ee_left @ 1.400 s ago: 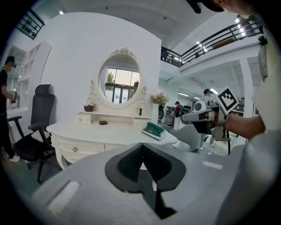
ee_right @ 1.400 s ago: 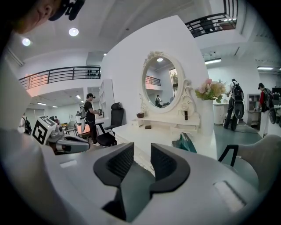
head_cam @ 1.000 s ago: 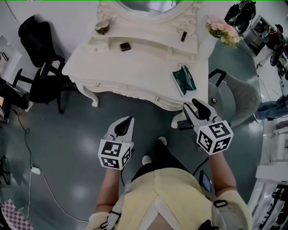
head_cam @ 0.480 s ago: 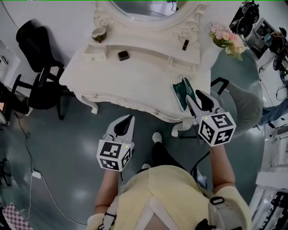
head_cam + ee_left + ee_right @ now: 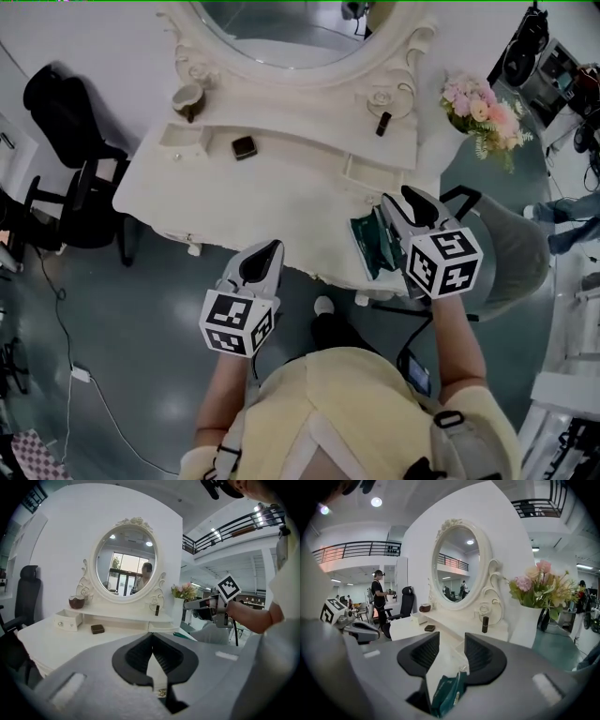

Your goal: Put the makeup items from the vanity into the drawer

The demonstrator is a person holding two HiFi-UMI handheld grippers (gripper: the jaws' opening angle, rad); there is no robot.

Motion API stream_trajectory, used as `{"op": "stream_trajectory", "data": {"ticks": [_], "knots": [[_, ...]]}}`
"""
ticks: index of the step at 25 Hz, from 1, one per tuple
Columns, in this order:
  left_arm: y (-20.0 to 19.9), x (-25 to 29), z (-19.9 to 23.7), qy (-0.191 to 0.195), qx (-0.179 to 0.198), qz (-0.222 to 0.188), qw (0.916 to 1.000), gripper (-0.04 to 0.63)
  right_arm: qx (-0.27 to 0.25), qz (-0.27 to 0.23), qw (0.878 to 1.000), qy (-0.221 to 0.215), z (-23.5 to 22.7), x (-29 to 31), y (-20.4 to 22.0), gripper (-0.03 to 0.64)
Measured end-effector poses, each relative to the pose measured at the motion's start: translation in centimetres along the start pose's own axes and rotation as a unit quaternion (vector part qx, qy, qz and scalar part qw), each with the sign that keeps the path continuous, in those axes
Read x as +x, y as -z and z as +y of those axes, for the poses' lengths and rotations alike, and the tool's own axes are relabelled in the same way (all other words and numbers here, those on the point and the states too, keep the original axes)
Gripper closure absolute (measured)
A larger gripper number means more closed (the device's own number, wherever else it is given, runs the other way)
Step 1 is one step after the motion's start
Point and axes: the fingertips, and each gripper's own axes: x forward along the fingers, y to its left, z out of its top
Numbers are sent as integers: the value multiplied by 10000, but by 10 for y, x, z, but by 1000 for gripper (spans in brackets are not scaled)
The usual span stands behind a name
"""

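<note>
The white vanity (image 5: 281,206) carries a dark compact (image 5: 244,147), a dark lipstick tube (image 5: 382,124) on its rear shelf and a green pouch (image 5: 367,246) at the front right edge. My right gripper (image 5: 401,199) hovers over that edge beside the pouch, jaws open; in the right gripper view (image 5: 452,637) the pouch (image 5: 447,693) lies below the jaws, not gripped. My left gripper (image 5: 270,247) hangs in front of the table's front edge, shut and empty, as the left gripper view (image 5: 153,648) shows. The compact (image 5: 97,629) and lipstick (image 5: 157,610) lie ahead of it.
A brown cup (image 5: 187,98) stands on the left shelf above a small drawer box (image 5: 178,141), with another small drawer (image 5: 361,169) at the right. A vase of flowers (image 5: 483,108) is at the right, a grey chair (image 5: 506,244) beneath it, a black chair (image 5: 66,122) at the left.
Both grippers have moved forward toward the vanity. The right one has passed from in front of the table to above its front right edge, beside the green pouch. Jaw states look unchanged.
</note>
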Motion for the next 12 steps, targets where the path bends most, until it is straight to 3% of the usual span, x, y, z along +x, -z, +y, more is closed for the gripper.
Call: {"op": "stream_trajectory", "data": {"ticks": [8, 12], "knots": [[-20, 56, 20, -178, -23, 30, 9998, 594, 50, 87, 9999, 16, -54, 55, -8, 462], [-29, 81, 24, -146, -30, 49, 9999, 594, -177, 203, 9996, 88, -75, 80, -10, 455]]}}
